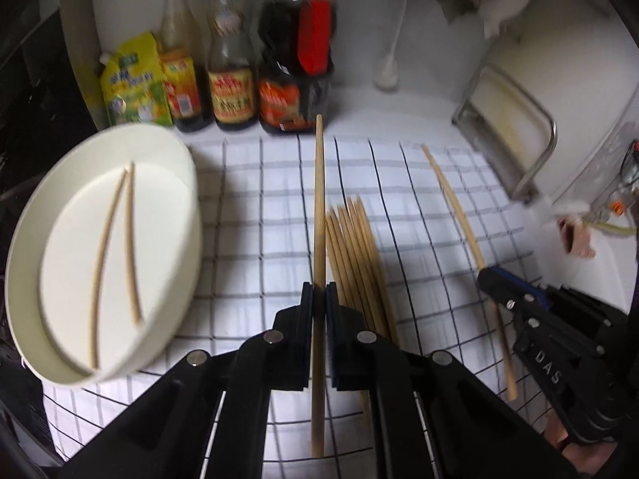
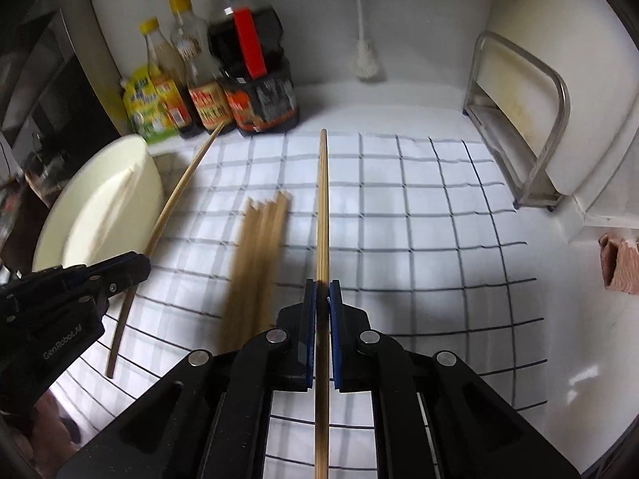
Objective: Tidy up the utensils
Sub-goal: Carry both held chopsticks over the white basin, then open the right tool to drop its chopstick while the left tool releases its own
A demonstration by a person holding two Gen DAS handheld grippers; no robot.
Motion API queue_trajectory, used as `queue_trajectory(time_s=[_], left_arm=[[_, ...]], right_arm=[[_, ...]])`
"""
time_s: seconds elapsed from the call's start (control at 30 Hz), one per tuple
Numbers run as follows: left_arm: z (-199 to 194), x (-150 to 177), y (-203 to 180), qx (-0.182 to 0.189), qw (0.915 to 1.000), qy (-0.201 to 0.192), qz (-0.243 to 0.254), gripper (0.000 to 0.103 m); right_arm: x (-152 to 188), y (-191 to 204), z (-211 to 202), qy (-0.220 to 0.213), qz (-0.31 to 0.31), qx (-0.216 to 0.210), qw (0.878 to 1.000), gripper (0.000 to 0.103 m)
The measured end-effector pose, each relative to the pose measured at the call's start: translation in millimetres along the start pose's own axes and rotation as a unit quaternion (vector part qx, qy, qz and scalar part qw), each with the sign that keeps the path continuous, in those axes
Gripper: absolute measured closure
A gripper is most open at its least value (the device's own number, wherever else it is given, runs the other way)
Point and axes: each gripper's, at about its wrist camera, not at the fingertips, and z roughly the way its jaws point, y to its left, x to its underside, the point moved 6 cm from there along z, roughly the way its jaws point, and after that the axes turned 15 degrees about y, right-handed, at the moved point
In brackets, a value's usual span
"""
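Note:
My left gripper (image 1: 318,289) is shut on a wooden chopstick (image 1: 318,199) that points forward above the checked cloth (image 1: 259,207). My right gripper (image 2: 322,287) is shut on another chopstick (image 2: 322,207). It shows at the right of the left wrist view (image 1: 493,279) with its chopstick (image 1: 455,207). The left gripper shows at the left of the right wrist view (image 2: 135,267) with its chopstick (image 2: 179,187). A pile of several chopsticks (image 1: 355,255) lies on the cloth between them, also in the right wrist view (image 2: 255,255). A cream oval tray (image 1: 171,279) at the left holds two chopsticks (image 1: 120,239).
Sauce bottles (image 1: 231,80) and a yellow pouch (image 1: 131,84) stand at the back left. A metal rack with a white board (image 2: 519,111) stands at the right. A white brush (image 2: 365,60) leans on the back wall. A pink sponge (image 2: 619,263) sits at the far right.

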Motion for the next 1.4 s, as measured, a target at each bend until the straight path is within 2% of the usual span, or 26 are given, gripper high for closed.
queue_trajectory(time_s=[0.13,0.4,0.53,0.77,1.03,1.33,1.37,1.4], left_arm=[[-21.5,-6.2,25.5,0.001,0.9998,-0.016,-0.009,0.096],[-54.5,-15.3,122.4,-0.032,0.9974,-0.034,-0.054,0.096],[-54.8,-12.9,172.8,-0.044,0.9958,-0.032,-0.074,0.096],[-36.7,-6.0,225.5,-0.061,0.9947,-0.01,-0.083,0.096],[-12.8,-4.5,249.4,-0.056,0.9947,0.023,-0.083,0.096],[-1.3,-5.3,259.8,-0.053,0.9941,0.04,-0.086,0.095],[-1.9,-5.5,261.4,-0.053,0.9939,0.04,-0.088,0.094],[-3.0,-5.8,262.5,-0.053,0.9938,0.039,-0.09,0.088]], right_arm=[[-10.4,38.9,-9.0,-0.012,-0.021,-0.011,1.0,0.097],[-47.0,142.6,4.6,-0.007,-0.081,-0.059,0.995,0.097],[-59.9,193.5,17.7,0.003,-0.108,-0.075,0.991,0.097],[-70.0,260.3,56.1,0.039,-0.139,-0.08,0.986,0.097],[-75.0,277.9,96.6,0.079,-0.124,-0.07,0.987,0.097],[-75.0,275.9,107.6,0.082,-0.118,-0.05,0.988,0.097],[-75.1,275.0,107.0,0.082,-0.117,-0.05,0.988,0.097],[-75.6,273.7,106.0,0.08,-0.115,-0.048,0.989,0.096]])
